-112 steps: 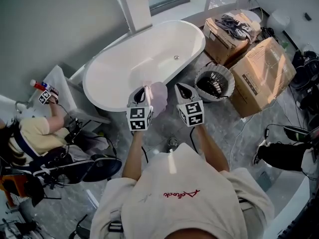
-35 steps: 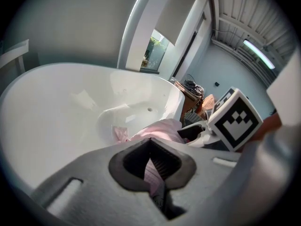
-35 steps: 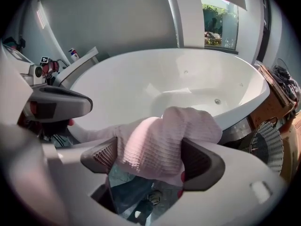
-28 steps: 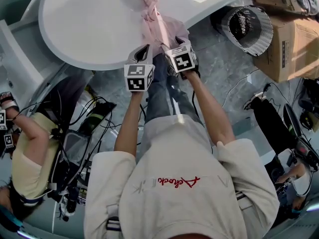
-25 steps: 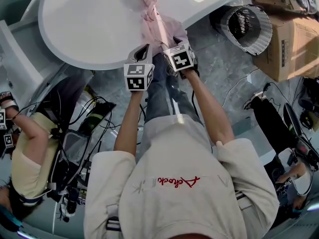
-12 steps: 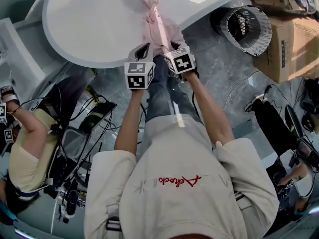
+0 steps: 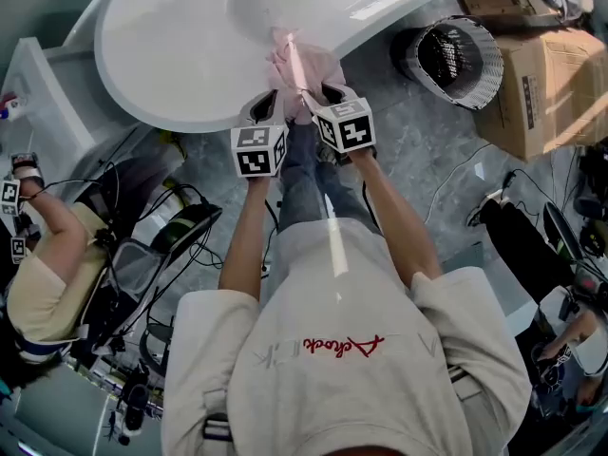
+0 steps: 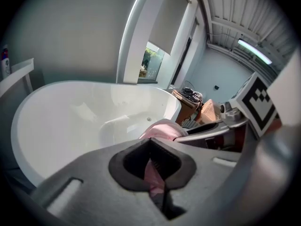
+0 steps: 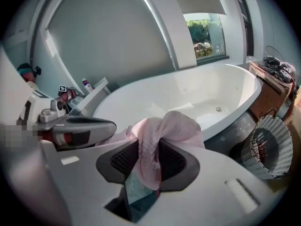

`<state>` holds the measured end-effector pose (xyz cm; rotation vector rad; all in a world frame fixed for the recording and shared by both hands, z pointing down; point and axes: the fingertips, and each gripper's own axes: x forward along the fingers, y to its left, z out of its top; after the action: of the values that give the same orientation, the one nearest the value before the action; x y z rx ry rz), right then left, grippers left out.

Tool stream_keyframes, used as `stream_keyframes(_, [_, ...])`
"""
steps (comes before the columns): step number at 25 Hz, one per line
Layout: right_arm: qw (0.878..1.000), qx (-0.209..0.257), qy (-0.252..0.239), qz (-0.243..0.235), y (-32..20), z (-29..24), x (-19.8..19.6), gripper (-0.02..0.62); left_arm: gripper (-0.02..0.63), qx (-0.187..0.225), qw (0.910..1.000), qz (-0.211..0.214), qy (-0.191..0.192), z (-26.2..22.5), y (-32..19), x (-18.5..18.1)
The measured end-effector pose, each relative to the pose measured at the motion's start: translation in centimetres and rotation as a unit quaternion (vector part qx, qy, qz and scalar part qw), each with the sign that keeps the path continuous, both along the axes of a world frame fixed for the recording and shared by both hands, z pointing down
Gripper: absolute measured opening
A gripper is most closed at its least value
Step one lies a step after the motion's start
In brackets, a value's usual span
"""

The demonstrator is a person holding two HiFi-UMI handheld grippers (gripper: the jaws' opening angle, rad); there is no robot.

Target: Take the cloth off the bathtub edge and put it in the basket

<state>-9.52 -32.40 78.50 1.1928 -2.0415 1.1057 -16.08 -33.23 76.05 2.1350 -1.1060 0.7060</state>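
One white tub (image 7: 171,55) fills the top of the head view, standing on a grey marbled floor (image 7: 418,150); the right gripper view shows a grey wall (image 9: 108,41) and one window (image 9: 204,34) behind it. One pink cloth (image 7: 302,60) is bunched at the tub's near rim, at 12 o'clock from the person. Two grippers meet there. The left gripper (image 7: 266,104) has its jaws nearly together, pinching a fold of the cloth. The right gripper (image 7: 328,91) has its jaws narrow and clamped on a thicker bunch. One wire basket (image 7: 451,60) stands on the floor at 2 o'clock, well apart from the cloth. Two boxes (image 7: 546,84) sit beyond it. One other person (image 7: 38,283) sits at 8 o'clock.
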Motion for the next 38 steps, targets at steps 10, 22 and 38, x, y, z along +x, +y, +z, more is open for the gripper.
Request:
stream_keyframes(10, [0.981,0.19,-0.035,0.029,-4.1,-17.1,2.2,0.138,0.0,0.124,0.9907,-0.055,0.012,-12.3,-2.5,-1.8])
stream_keyframes(22, [0.902,0.425,-0.055,0.052,-7.3,-42.1,6.0,0.138,0.0,0.311,0.9478,-0.04,0.057,-32.8,-6.8,2.3])
stream_keyframes(38, [0.871,0.466,-0.015,0.158,-2.2,-46.7,16.6,0.14,0.0,0.335,0.9346,0.076,0.094,-37.2,-3.8,13.6])
